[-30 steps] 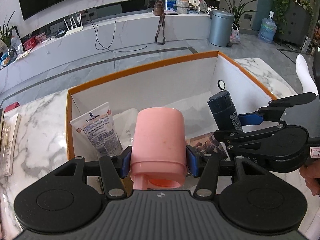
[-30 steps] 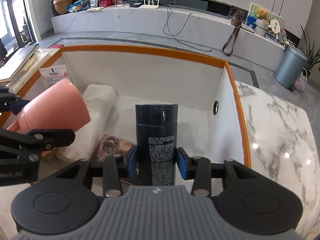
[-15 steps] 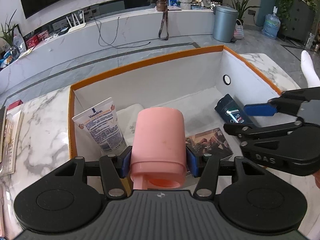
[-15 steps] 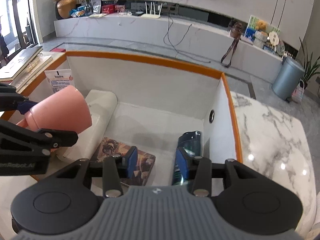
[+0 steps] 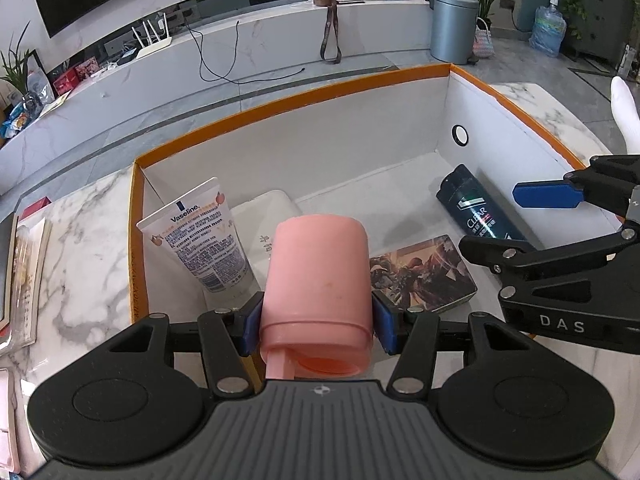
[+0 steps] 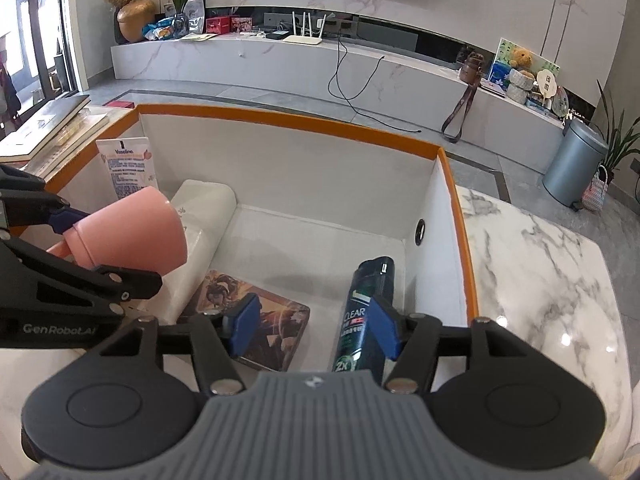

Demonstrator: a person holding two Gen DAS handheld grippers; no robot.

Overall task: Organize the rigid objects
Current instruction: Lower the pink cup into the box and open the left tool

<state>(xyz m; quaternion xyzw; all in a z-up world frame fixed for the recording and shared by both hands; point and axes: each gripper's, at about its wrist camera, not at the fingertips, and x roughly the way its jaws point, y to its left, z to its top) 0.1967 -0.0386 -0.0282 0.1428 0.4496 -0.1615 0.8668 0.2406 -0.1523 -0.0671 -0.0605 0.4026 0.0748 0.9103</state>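
My left gripper (image 5: 318, 320) is shut on a pink cup (image 5: 318, 276), held on its side over the near left edge of the white box with an orange rim (image 5: 280, 120). A dark shampoo bottle (image 6: 372, 280) lies flat on the box floor by the right wall. Above the bottle my right gripper (image 6: 313, 330) hovers, its jaws opening and nothing between them. The bottle shows just past its right blue pad (image 6: 382, 332).
Inside the box a Vaseline tube (image 5: 200, 236) leans in the left corner, beside a white pack (image 5: 268, 216) and a flat picture tin (image 5: 424, 276). Books (image 5: 24, 264) lie at the left on the marble table (image 6: 540, 280). A white-gloved hand (image 5: 624, 108) shows at far right.
The right gripper let go of the dark bottle, which dropped and now lies on the box floor; its jaws have spread apart. The left gripper still holds the pink cup in place.
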